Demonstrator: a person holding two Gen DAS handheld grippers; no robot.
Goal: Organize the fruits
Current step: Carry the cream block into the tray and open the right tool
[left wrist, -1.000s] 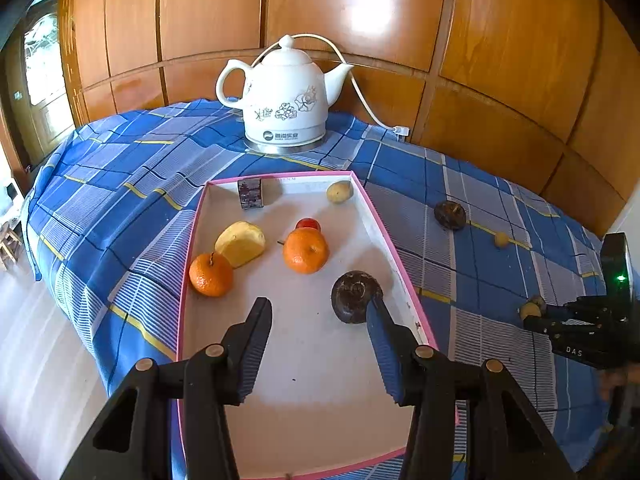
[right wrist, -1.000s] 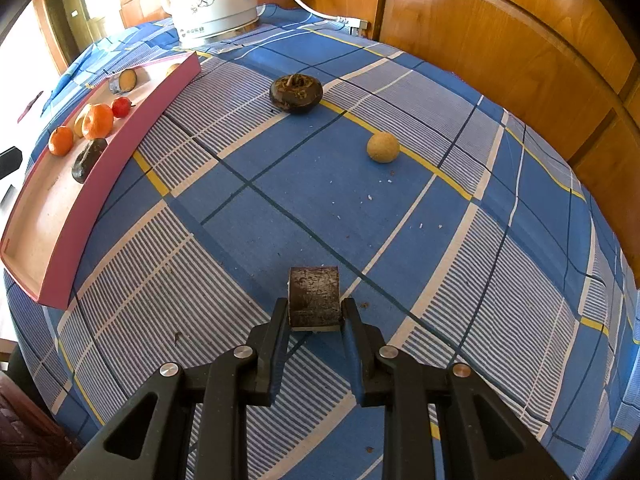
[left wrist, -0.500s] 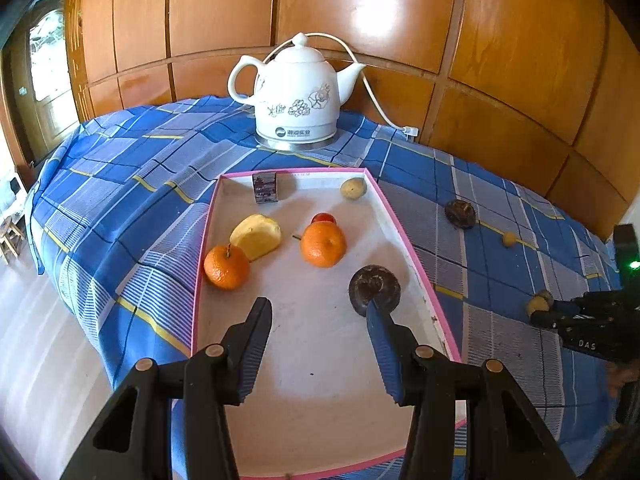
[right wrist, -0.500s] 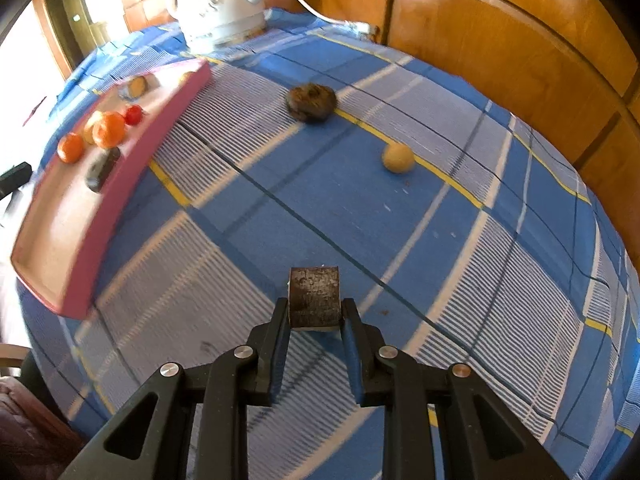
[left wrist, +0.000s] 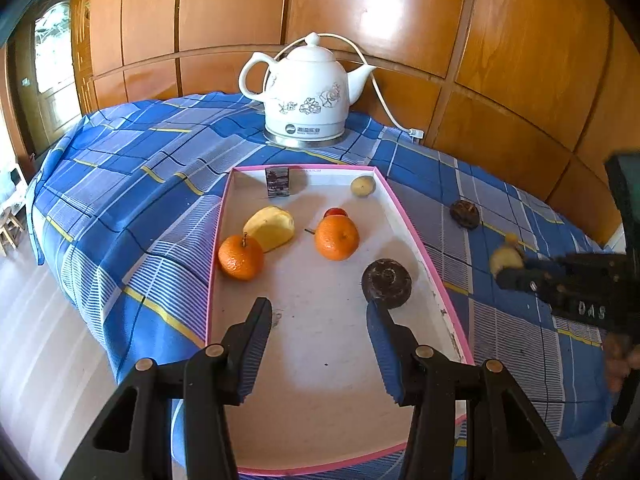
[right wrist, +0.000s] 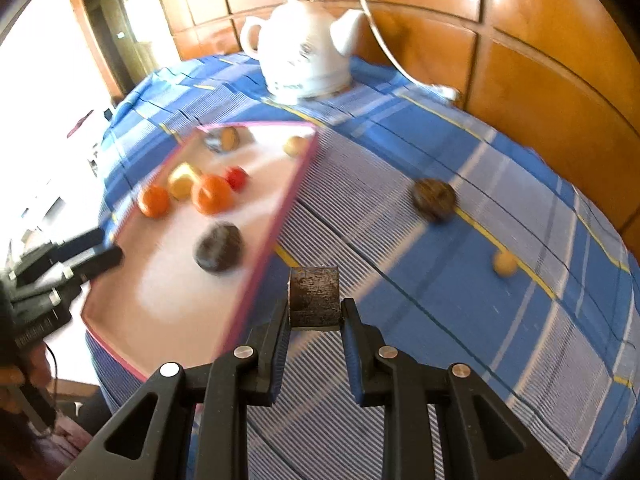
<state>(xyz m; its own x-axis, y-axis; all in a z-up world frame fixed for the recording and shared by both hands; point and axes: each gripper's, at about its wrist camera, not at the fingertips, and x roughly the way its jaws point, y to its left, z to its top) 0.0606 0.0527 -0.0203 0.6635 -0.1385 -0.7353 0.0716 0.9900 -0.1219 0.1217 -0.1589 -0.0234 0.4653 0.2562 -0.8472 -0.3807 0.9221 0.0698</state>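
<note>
A pink-rimmed tray (left wrist: 218,248) with a white floor holds two oranges (left wrist: 336,238), a yellow fruit (left wrist: 270,227), a small red one, a small tan one (left wrist: 363,185), a dark cut piece (left wrist: 278,182) and a dark round fruit (left wrist: 386,282). My left gripper (left wrist: 318,308) hangs open over the tray's near half, with nothing between its fingers. My right gripper (right wrist: 314,316) is shut on a dark brown chunk (right wrist: 314,296), held above the blue cloth just right of the tray's rim (right wrist: 276,232). The left wrist view shows the right gripper (left wrist: 508,270) at the far right.
A white kettle (left wrist: 306,96) with a cord stands behind the tray against the wood-panelled wall. On the checked cloth to the right of the tray lie another dark round fruit (right wrist: 434,200) and a small tan fruit (right wrist: 505,263). The table's edge drops off to the left.
My right gripper has lifted and swung left towards the tray with the dark chunk still in it. The left gripper has only drifted a little over the tray.
</note>
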